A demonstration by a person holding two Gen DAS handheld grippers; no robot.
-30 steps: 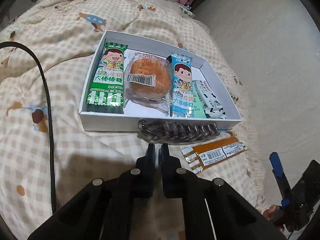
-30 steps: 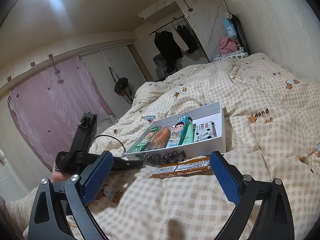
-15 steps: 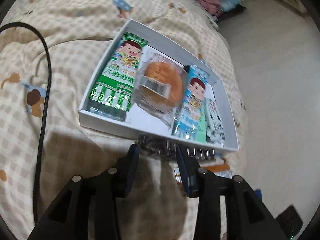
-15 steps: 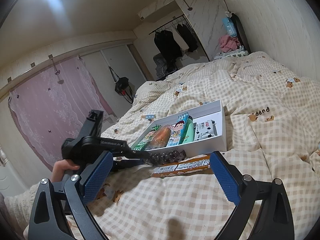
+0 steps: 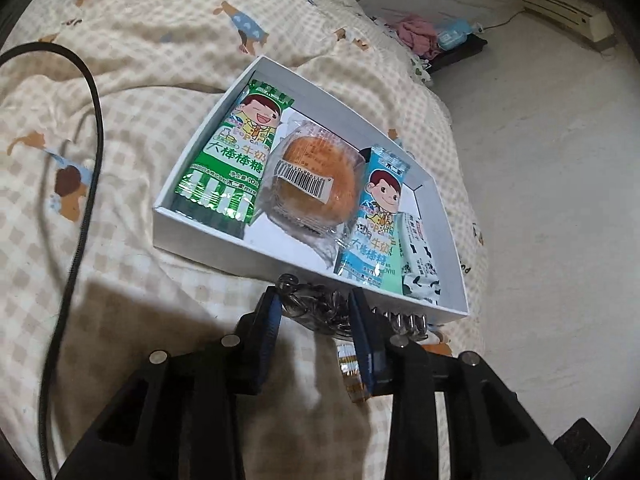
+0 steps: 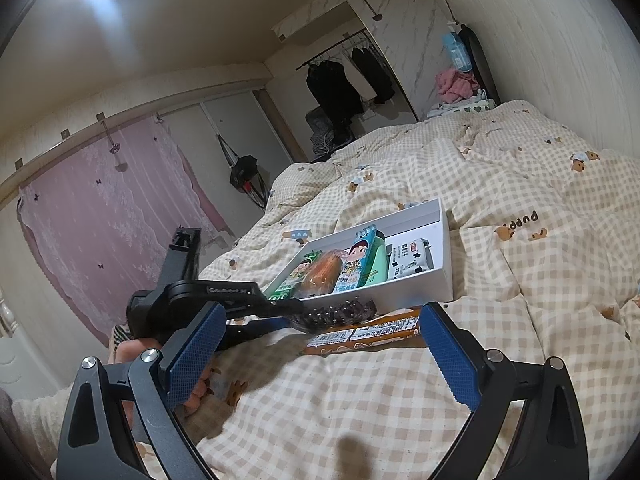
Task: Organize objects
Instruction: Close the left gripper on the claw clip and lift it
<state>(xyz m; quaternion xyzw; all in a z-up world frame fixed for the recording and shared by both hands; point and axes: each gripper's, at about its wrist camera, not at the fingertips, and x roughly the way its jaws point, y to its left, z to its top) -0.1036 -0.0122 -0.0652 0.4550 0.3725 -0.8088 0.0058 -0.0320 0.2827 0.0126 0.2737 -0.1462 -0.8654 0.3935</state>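
Note:
A clear packet of dark round sweets (image 5: 320, 310) lies on the quilt against the front wall of a white box (image 5: 200, 236). My left gripper (image 5: 316, 300) has its blue pads on either side of the packet's left end, and its jaws are closing. I see no firm squeeze. The box holds a green candy packet (image 5: 224, 160), a wrapped bun (image 5: 316, 184), a blue candy packet (image 5: 376, 216) and a cow-print packet (image 5: 420, 268). An orange-brown bar (image 6: 368, 334) lies in front of the sweets. My right gripper (image 6: 322, 310) hovers open behind it with nothing between its fingers.
A black cable (image 5: 88, 184) runs over the checked quilt at the left. A hand (image 6: 132, 352) holds the left gripper at the bed's left side. Quilt (image 6: 520, 300) spreads to the right of the box, and a wall runs along the bed's far side.
The left gripper went from shut to open, rolled, and moved up around the sweets packet's left end, then narrowed a little. The right gripper kept still.

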